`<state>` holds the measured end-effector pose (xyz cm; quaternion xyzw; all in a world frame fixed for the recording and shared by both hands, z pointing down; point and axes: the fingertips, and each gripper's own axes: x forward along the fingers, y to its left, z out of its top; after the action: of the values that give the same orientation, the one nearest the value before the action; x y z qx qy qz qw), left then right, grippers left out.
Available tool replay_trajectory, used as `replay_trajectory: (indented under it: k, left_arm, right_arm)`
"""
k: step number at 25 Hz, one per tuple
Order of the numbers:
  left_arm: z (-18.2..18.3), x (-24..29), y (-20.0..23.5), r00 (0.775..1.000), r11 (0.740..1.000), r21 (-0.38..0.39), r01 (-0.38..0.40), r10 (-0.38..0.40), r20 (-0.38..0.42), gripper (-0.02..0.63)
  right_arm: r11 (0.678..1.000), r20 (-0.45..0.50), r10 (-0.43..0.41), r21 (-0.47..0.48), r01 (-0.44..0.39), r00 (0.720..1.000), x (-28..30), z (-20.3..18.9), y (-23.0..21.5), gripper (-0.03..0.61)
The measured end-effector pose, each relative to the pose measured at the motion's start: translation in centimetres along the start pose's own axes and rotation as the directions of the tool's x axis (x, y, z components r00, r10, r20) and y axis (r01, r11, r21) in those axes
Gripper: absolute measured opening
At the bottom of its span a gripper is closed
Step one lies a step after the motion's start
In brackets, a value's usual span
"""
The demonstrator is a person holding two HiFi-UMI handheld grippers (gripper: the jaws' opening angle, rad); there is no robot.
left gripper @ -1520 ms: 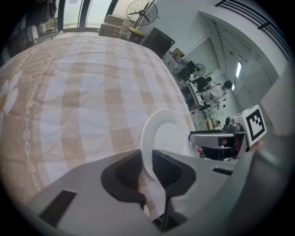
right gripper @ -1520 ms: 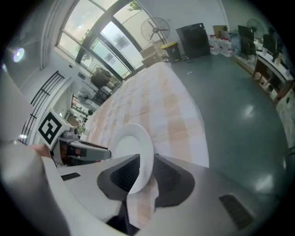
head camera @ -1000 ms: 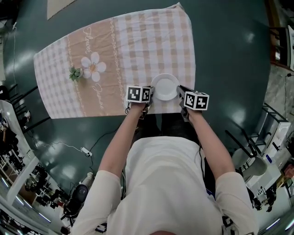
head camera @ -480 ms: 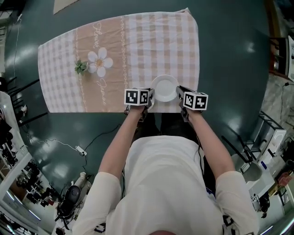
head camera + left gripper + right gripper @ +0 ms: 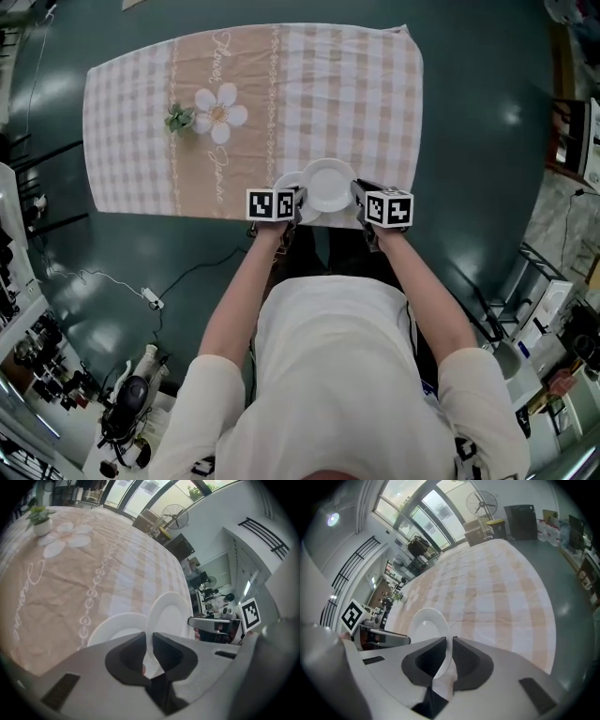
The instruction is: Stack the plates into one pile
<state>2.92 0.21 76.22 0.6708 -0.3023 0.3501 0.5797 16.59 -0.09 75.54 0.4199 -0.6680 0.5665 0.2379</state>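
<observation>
**Hazard 1: slip.** I hold one round white glazed plate (image 5: 330, 183) by its rim only. The left gripper (image 5: 302, 202) is clamped on its left edge and the right gripper (image 5: 359, 197) is clamped on the opposite edge. Each pair of jaws pinches a thin, smooth lip. If either hand rolls, or the hands drift apart, I judge that the held plate can pivot out of one grip and drop.

**Hazard 2: hard contact.** A second white plate, the resting plate (image 5: 289, 187), lies flat on the checked beige-and-white tablecloth (image 5: 309, 84) and is partly covered by the held plate's left side. In the left gripper view the held plate (image 5: 171, 616) stands tilted beside the resting plate (image 5: 115, 627). Lowered at that tilt, one rim lands first. That can chip the glaze or push the resting plate toward the near edge of the table, which is just beside it.

**Hazard 3: offset.** The held plate is not centred over the resting plate. A release here likely leaves an overhanging pile.

**Appearance.** Both plates are plain, glossy and shallow, with a raised rim around a recessed centre. They appear alike in size. The held plate hangs at the near edge of the tablecloth, right of its middle, and appears lifted off the cloth.
</observation>
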Motion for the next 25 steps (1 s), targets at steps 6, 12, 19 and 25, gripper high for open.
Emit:
replay_trajectory:
  k: [6, 12, 19, 25]
  left_arm:
    - [-1.7, -1.6, 2.7, 1.000, 1.000, -0.024, -0.019, 0.019, 0.002, 0.049]
    - [-3.1, -2.5, 5.0, 1.000, 0.999, -0.049, -0.024, 0.024, 0.007, 0.049]
    - [-3.8, -3.0, 6.4, 0.998, 0.999, 0.006, -0.050, 0.050, 0.023, 0.049]
    - [-4.2, -3.3, 7.4, 0.998, 0.996, 0.051, -0.067, 0.067, 0.016, 0.058]
  right_arm:
    - [0.997, -0.070, 0.015, -0.079, -0.021, 0.997, 2.2, -1.4, 2.5, 0.060]
    - [0.985, -0.129, 0.014, -0.170, -0.036, 0.992, 4.0, -2.8, 4.4, 0.061]
    - [0.967, -0.160, -0.014, -0.252, -0.027, 0.987, 5.4, -4.0, 5.3, 0.067]
    - [0.932, -0.160, -0.050, -0.362, -0.012, 0.986, 6.3, -4.1, 6.3, 0.072]
